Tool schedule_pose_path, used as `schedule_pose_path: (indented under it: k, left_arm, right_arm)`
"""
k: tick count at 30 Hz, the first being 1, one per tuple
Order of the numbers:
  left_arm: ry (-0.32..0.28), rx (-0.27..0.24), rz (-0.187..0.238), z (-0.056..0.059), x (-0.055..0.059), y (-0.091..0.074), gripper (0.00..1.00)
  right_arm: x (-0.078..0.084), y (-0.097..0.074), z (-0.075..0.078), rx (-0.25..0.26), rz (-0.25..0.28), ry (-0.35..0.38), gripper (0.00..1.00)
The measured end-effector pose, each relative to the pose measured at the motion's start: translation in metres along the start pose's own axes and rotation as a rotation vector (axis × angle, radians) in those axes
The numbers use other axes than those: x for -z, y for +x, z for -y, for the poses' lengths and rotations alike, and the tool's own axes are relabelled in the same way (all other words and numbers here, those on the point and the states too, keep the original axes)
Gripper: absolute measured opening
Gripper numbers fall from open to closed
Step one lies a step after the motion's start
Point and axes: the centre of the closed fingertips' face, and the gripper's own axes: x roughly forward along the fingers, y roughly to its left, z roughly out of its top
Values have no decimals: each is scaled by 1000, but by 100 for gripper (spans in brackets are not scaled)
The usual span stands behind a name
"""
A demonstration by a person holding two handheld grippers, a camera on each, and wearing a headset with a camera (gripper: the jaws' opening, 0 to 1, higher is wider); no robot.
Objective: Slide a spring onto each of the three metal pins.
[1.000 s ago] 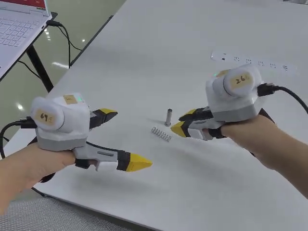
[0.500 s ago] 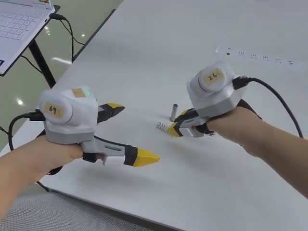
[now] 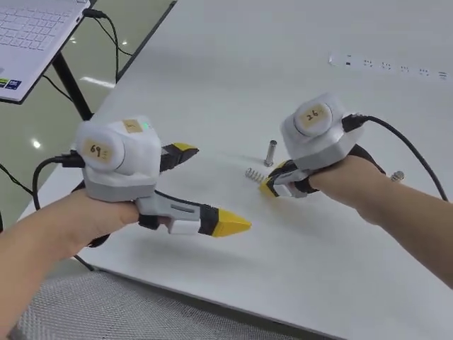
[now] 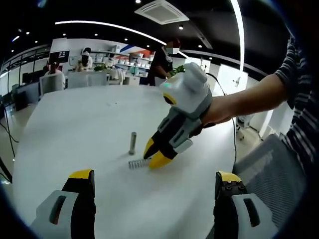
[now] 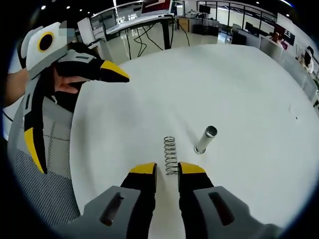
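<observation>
Spring [image 5: 171,155]: small wire coil lying flat on the table [image 3: 212,71], just beside the pin [image 5: 205,139], not on it. Its near end sits between the tips of the right claw [image 5: 168,170]. The jaws are narrowly apart, with a gap showing on one side of the coil; contact on the other side can't be told. In the head view that end of the spring is hidden behind the claw's yellow tip.

Pin: short plain metal cylinder, upright, shiny flat top, touched by neither claw. Small metallic thing [image 3: 398,175] on the table by the right forearm, too small to tell what it is.

Left claw [image 4: 154,175]: jaws spread wide, holding nothing, over the near part of the table, well apart from the spring. Both claws have black jaws with yellow wedge tips and rounded white bodies. A black cable [image 3: 403,138] runs from the right one and is cut off behind the arm.

Table is white, smooth and matt, with soft glare. White power strip [image 3: 386,68] lies at the far side, sockets hard to make out. Laptop [image 3: 28,35] is cut off at the upper left corner, on a stand beside the table.
</observation>
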Motion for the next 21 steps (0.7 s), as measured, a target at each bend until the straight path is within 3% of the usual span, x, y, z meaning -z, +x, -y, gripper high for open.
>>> schedule_pose_path:
  k: [7, 9, 10, 13, 16, 21]
  left_arm:
    - [2, -26, 9, -2, -6, -3, 98]
    - [1, -28, 13, 0, -8, -3, 98]
    - [4, -28, 10, 1, -8, -2, 98]
    - [13, -28, -2, 4, -7, -1, 98]
    - [7, -29, 4, 6, -8, 0, 98]
    - [22, -8, -9, 10, -7, 6, 98]
  right_arm:
    - [2, 4, 4, 7, -5, -19, 13]
    - [7, 7, 7, 11, -20, -54, 10]
    - [4, 7, 10, 18, 4, -94, 8]
    - [9, 4, 8, 1, -3, -110, 8]
    - [11, -4, 6, -5, 1, -156, 8]
    - [5, -22, 5, -38, 58, -122, 8]
